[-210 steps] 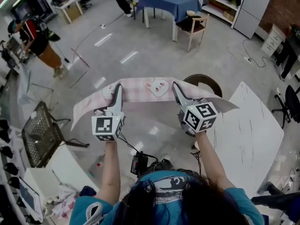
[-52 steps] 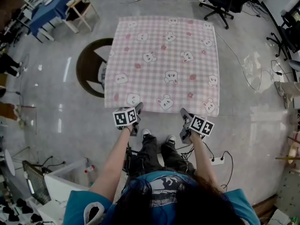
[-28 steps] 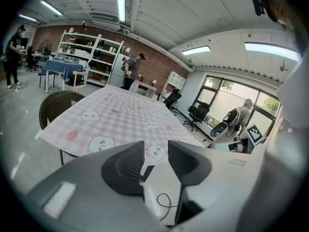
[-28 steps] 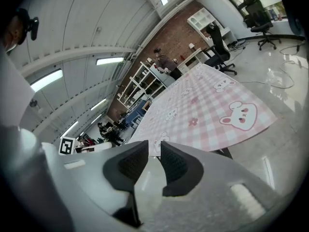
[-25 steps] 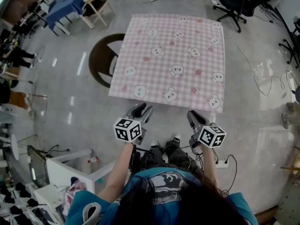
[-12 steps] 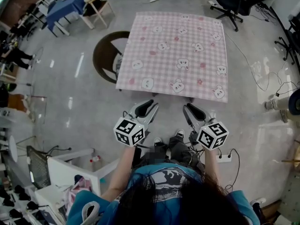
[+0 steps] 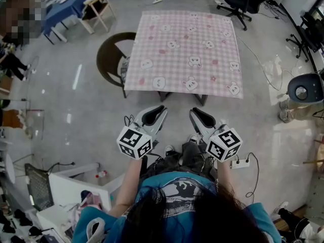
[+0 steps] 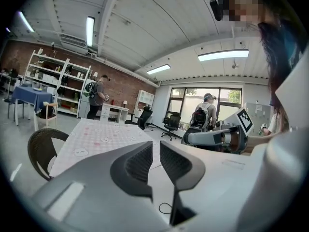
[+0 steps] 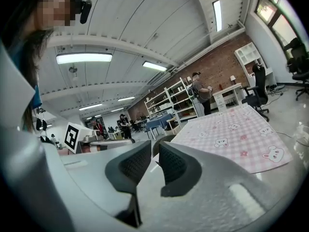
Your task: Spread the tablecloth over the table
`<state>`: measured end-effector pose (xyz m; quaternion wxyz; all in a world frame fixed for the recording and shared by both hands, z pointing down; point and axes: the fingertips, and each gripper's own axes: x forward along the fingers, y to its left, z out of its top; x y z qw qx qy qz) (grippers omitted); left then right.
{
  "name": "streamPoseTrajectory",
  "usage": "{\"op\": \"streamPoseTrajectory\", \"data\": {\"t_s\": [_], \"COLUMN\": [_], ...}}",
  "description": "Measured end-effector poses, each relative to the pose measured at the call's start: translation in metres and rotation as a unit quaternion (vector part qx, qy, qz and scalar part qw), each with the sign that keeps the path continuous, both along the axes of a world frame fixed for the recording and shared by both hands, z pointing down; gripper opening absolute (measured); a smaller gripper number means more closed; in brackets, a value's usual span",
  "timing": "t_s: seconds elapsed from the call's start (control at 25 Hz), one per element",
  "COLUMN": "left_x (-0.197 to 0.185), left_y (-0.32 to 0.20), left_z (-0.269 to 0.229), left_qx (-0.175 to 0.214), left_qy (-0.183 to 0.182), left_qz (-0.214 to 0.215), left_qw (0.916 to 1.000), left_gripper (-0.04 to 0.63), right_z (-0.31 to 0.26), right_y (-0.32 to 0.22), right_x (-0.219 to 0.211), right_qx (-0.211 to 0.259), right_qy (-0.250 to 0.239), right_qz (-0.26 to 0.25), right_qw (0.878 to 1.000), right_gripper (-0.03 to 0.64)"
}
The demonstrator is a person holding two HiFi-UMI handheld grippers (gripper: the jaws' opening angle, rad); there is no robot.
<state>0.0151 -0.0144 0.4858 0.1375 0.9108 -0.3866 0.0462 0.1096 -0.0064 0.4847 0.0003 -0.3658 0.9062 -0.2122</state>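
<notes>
1. Pink checked tablecloth (image 7: 182,52) covers the tabletop out ahead, well apart from both tongs. The spreading looks done, or close to it.
2. Left tongs (image 7: 162,109): held up near the person's body, jaws closing to a narrow gap, nothing between them.
3. Right tongs (image 7: 193,111): held up alongside, jaws nearly together with a slit showing, empty.
4. Risk, as judged: nothing weighs the cloth down and the fabric looks thin. A tug on any overhanging edge could drag it askew.
5. Risk: the brown round-backed chair (image 7: 109,59) stands just beside the cloth's left edge. Shifting that chair could catch the hem.
6. Risk: pinching the cloth again to straighten it could bunch the fabric and raise a ridge.
7. Look: roughly square and smooth, with no folds visible in the head view. Small white animal faces and pink spots are scattered over the check.
8. The near edge overhangs, and dark table legs (image 7: 163,96) show beneath it. The tabletop itself is fully hidden.
</notes>
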Motion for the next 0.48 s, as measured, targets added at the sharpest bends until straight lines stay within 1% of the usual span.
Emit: {"op": "streamPoseTrajectory", "data": {"t_s": [0.12, 0.28, 0.36, 0.48], "left_x": [0.0, 0.004, 0.006, 0.01], "left_y": [0.004, 0.011, 0.015, 0.021], "left_z": [-0.007, -0.009, -0.011, -0.013], "left_qx": [0.013, 0.022, 0.026, 0.03], "left_qy": [0.002, 0.0, -0.001, -0.013], "left_qz": [0.008, 0.023, 0.031, 0.044], "left_qw": [0.9999, 0.9995, 0.9992, 0.9985], "left_gripper": [0.037, 0.019, 0.015, 0.015], "right_z": [-0.006, -0.009, -0.01, -0.01], "right_y": [0.006, 0.015, 0.02, 0.026], "right_x": [-0.004, -0.005, -0.005, -0.006], "right_qx": [0.009, 0.013, 0.011, 0.012], "right_qy": [-0.001, 0.002, -0.002, 0.0], "right_qz": [0.006, 0.015, 0.018, 0.022], "right_qw": [1.0, 1.0, 1.0, 1.0], "right_gripper": [0.028, 0.006, -0.002, -0.006]}}
